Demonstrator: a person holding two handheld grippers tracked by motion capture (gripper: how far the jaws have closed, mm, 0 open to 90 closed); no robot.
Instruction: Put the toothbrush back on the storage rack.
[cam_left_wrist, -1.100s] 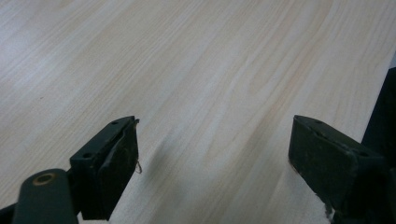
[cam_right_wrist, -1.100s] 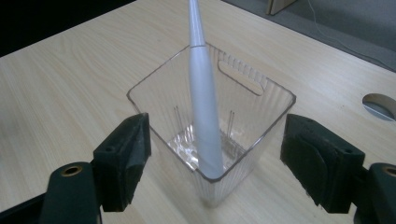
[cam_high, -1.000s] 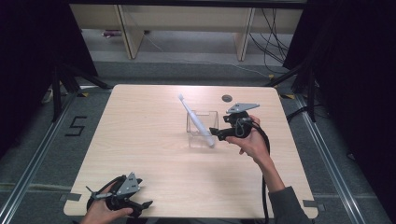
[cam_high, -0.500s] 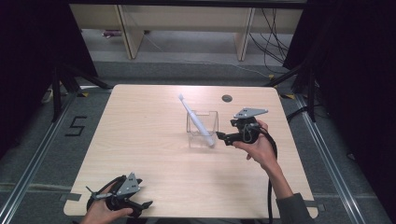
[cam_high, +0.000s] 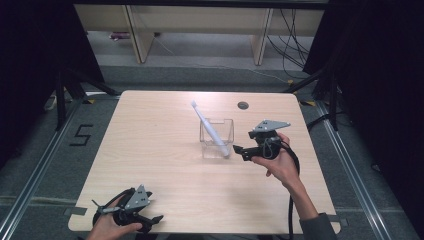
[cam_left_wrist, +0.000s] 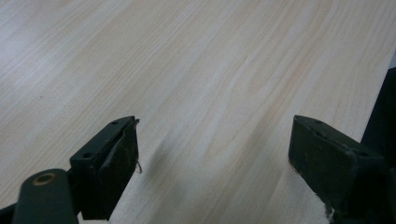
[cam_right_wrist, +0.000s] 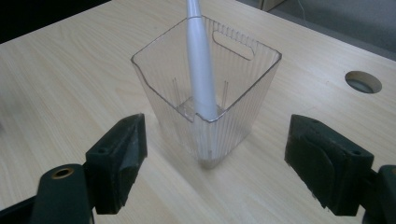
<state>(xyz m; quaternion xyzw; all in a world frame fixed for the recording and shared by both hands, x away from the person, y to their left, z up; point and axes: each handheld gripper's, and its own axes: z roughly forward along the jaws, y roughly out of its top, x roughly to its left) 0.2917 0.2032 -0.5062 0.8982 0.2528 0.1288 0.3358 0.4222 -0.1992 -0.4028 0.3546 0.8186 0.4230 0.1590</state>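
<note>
A clear ribbed plastic container (cam_high: 218, 139) stands upright near the table's middle. A long white toothbrush-like stick (cam_high: 209, 127) leans in it, its top tilted to the far left. Just right of the container, my right gripper (cam_high: 239, 150) is open and points at it without touching. In the right gripper view the container (cam_right_wrist: 243, 88) with the white stick (cam_right_wrist: 201, 74) stands a short way ahead of the right gripper (cam_right_wrist: 217, 140), between its spread jaws. Near the table's front left corner my left gripper (cam_high: 152, 221) rests open; the left gripper (cam_left_wrist: 212, 140) has bare wood between its jaws.
A round cable hole (cam_high: 243, 105) sits in the wooden table (cam_high: 150, 140) behind the container; the hole (cam_right_wrist: 363, 81) is also at the right in the right gripper view. Dark floor and frame rails surround the table.
My right gripper has drawn back a little from the container, toward the near right. The container, the white stick and the left gripper have not moved.
</note>
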